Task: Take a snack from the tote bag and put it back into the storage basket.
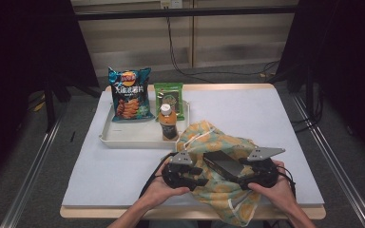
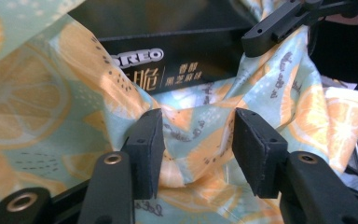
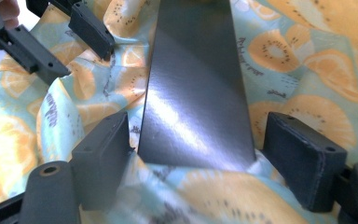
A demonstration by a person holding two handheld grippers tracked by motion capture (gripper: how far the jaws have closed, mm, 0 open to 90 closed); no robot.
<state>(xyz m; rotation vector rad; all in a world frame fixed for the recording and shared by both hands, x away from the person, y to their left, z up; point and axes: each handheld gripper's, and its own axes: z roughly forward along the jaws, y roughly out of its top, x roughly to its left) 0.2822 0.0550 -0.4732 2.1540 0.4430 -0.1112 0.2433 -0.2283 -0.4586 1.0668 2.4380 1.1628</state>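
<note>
We see a black Oreo box lying on the fruit-print cloth bag at 6 o'clock on the table. Our left gripper is open, with bag cloth between its jaws. Our right gripper is open too, one jaw on each side of the box end.

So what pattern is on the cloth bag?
Orange and kiwi slices on pale blue-green cloth bag, clearest in the left gripper view.

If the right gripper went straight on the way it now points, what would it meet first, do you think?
Most likely the black box: it lies right between the right gripper's open jaws, partly wrapped in the fruit-print cloth bag. How near it lies is hard to judge.
</note>
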